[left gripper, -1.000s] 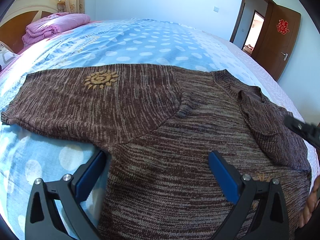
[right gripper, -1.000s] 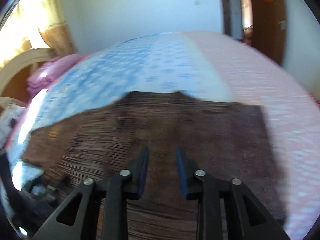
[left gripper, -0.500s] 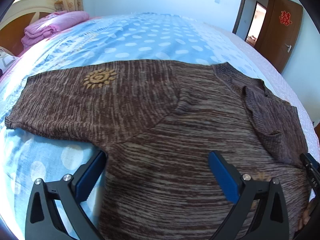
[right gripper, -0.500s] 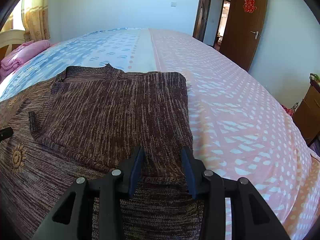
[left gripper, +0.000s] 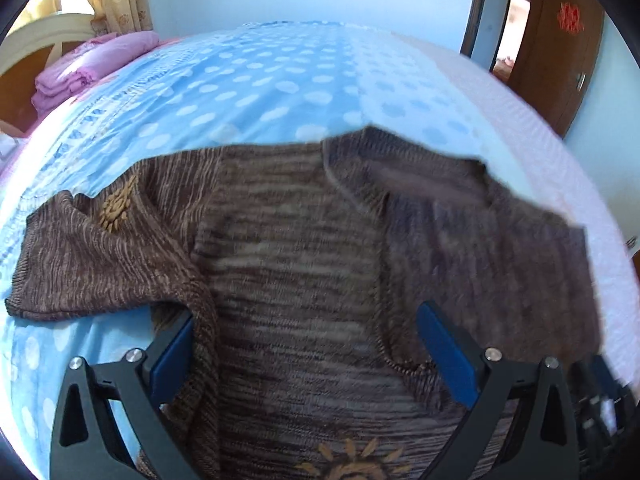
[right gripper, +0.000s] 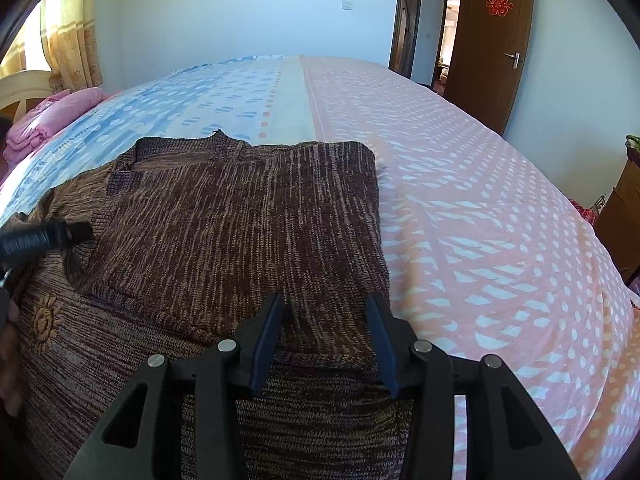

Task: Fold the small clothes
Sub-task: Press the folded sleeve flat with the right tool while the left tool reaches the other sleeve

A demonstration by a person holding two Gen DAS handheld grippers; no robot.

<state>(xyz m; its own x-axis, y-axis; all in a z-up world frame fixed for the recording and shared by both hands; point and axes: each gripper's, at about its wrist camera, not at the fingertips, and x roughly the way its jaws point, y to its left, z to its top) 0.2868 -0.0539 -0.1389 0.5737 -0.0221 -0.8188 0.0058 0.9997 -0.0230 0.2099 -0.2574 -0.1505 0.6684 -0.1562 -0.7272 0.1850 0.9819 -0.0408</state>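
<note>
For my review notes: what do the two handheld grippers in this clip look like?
Both match. The left gripper and the right gripper each have two black plastic arms with triangular cut-outs, silver round bolt heads at the joints, and flat blue pads lining the inside of the jaws. No cables, labels or sleeves show.

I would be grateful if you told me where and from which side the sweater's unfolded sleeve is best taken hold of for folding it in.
Probably at the cuff end of the unfolded sleeve of the brown sweater. Come in from the open blue bedsheet side with the left gripper, since the cuff's hem lies free on the sheet, flat and clear of the body, while the other sleeve is already folded across.
</note>
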